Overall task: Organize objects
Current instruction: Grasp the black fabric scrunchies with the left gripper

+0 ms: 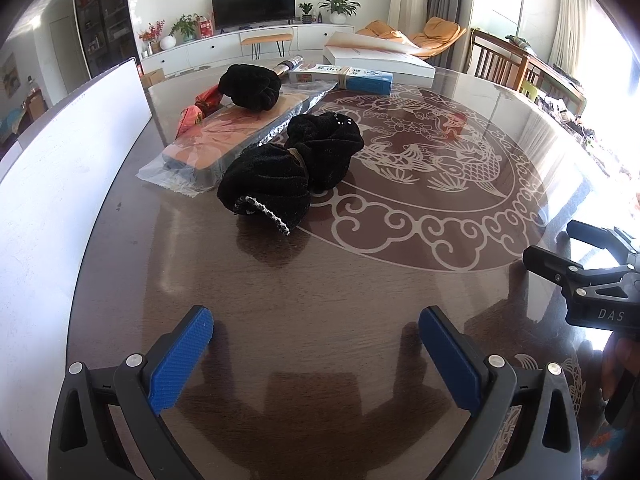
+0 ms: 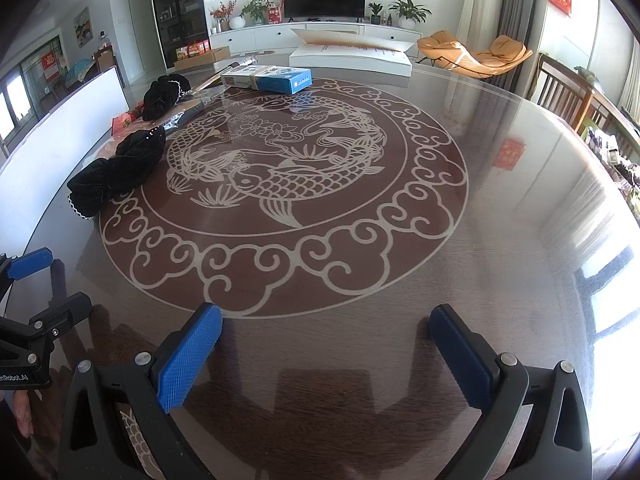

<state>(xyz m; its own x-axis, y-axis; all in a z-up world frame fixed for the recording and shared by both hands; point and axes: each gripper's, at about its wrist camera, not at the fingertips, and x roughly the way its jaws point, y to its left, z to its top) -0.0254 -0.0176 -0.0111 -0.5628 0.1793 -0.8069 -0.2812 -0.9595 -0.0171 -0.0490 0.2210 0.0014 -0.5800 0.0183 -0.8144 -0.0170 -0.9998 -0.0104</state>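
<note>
Two black cloth bundles tied together [image 1: 292, 170] [image 2: 120, 168] lie on the dark round table [image 1: 360, 300] [image 2: 500, 240], left of its fish pattern. A third black bundle [image 1: 250, 86] [image 2: 164, 94] rests on an orange box in a clear bag [image 1: 236, 132]. Behind them a blue and white carton [image 1: 342, 76] [image 2: 268, 78] lies flat. My left gripper [image 1: 316, 332] hovers open over bare table, well short of the tied bundles. My right gripper [image 2: 326, 328] is open too, near the table's front edge, empty. Each gripper shows at the edge of the other's view.
A white board [image 1: 60, 184] [image 2: 60, 124] stands along the table's left edge. A large flat white box [image 1: 376, 56] [image 2: 352, 54] sits at the far side, with a foil roll [image 1: 290, 63] near it. Red packets [image 1: 200, 106] lie by the bagged box. Wooden chairs [image 2: 568, 92] stand at right.
</note>
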